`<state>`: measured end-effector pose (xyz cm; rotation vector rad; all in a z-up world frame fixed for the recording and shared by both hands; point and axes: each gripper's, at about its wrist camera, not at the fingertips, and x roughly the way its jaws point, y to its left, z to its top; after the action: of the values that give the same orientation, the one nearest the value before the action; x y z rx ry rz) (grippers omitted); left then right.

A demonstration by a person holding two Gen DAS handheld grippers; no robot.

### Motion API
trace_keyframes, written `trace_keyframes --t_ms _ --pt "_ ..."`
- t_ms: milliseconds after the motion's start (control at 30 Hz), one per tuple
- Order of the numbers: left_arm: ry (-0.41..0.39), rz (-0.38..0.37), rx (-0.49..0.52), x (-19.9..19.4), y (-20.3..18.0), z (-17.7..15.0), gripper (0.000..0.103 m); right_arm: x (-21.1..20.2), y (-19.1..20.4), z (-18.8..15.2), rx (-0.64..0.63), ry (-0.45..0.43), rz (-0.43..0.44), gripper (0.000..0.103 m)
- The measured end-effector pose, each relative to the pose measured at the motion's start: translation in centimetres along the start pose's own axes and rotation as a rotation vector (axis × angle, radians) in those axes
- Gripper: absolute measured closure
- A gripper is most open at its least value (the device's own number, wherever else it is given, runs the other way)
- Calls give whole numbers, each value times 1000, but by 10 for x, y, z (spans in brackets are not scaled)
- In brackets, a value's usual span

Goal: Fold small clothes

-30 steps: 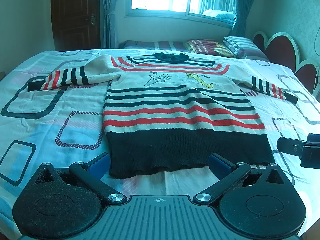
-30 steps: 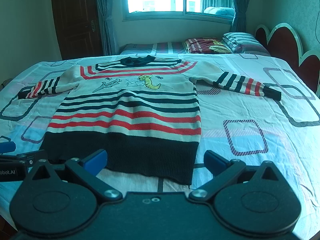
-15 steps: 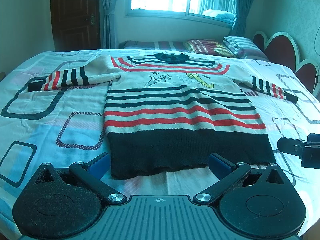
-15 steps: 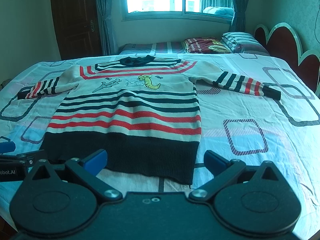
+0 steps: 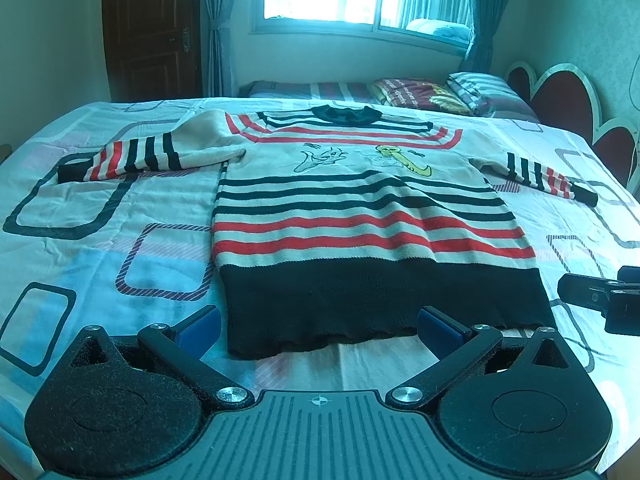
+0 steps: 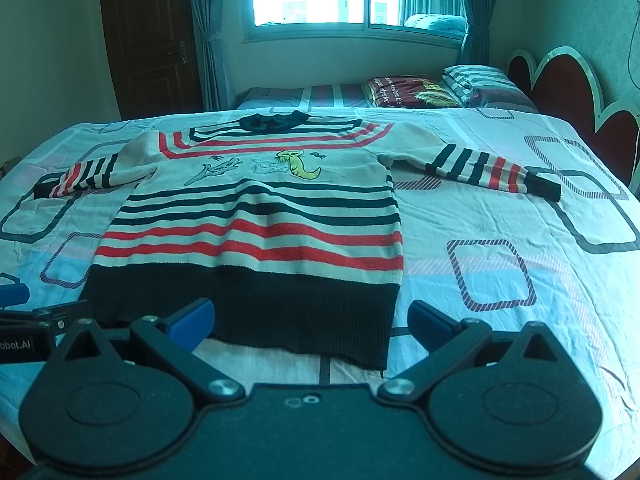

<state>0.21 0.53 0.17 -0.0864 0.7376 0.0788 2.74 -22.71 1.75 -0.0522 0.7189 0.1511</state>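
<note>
1. Risk: the striped sweater [image 5: 360,216] is knit and heavy at its black hem band [image 5: 380,304]. A pinch that catches only the top layer would, I judge, peel front from back and leave a lopsided fold.
2. Risk: the bedsheet [image 5: 100,240] is loose beneath the hem, so a low approach could gather sheet along with the knit.
3. Risk: the two sleeves lie outstretched either side of the sweater's body; lifting the hem first may drag them askew.
4. The sweater lies flat, front up, on the bed, collar at the far end.
5. The left gripper [image 5: 318,326], spread wide and empty, hovers just short of the hem, near its left part.
6. The right gripper [image 6: 310,320], equally wide and empty, sits just short of the hem's right corner.
</note>
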Motion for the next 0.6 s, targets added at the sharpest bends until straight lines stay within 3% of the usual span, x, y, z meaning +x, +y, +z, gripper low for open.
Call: trace_keyframes --t_ms 300,400,500,600 --pt "8 9 -4 2 3 -1 0 3 4 0 -6 5 7 1" --pt "-17 -23 -9 0 3 1 0 0 -5 2 32 -22 53 1" --pt "-73 -9 16 4 1 13 0 -7 -27 10 95 -120 32 1" --pt "-82 -65 24 23 6 36 0 -14 -58 23 145 -263 -73 1"
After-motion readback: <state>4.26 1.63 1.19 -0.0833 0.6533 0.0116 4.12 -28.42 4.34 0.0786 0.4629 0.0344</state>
